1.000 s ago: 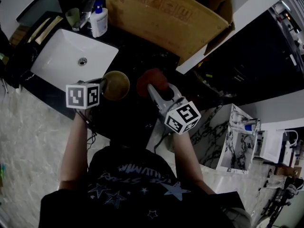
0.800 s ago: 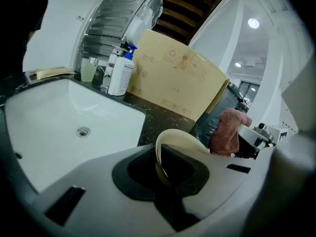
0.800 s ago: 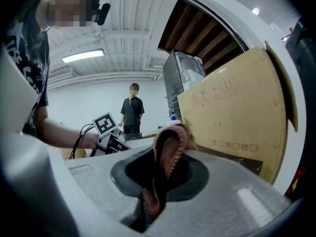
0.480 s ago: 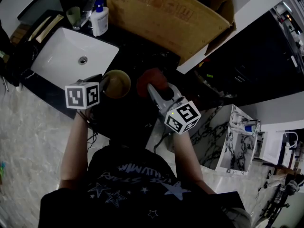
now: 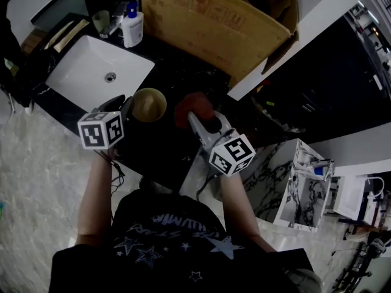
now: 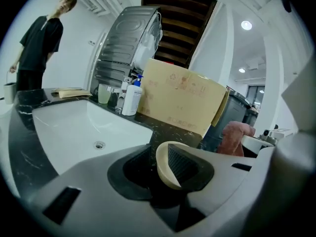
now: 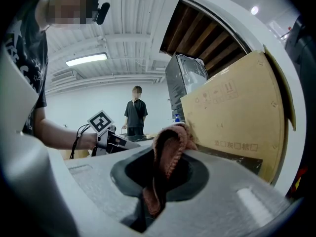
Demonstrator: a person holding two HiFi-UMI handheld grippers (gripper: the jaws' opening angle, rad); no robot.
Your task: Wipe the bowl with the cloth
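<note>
While the right gripper [image 5: 197,118] pinches the reddish cloth [image 5: 189,104] just right of the tan bowl [image 5: 149,104], the left gripper [image 5: 124,106], jaws just opened apart, loosely straddles its left rim.

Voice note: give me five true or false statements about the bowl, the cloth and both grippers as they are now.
1. The right gripper pinches the cloth. True.
2. The bowl sits in the sink. False: it stands on the dark counter beside the sink.
3. The left gripper is clamped on the bowl's rim. False: its jaws have just been opening and stand apart, with the rim between them.
4. A cardboard box stands behind the bowl. True.
5. The cloth lies inside the bowl. False: it is beside the bowl, in the right gripper.
</note>
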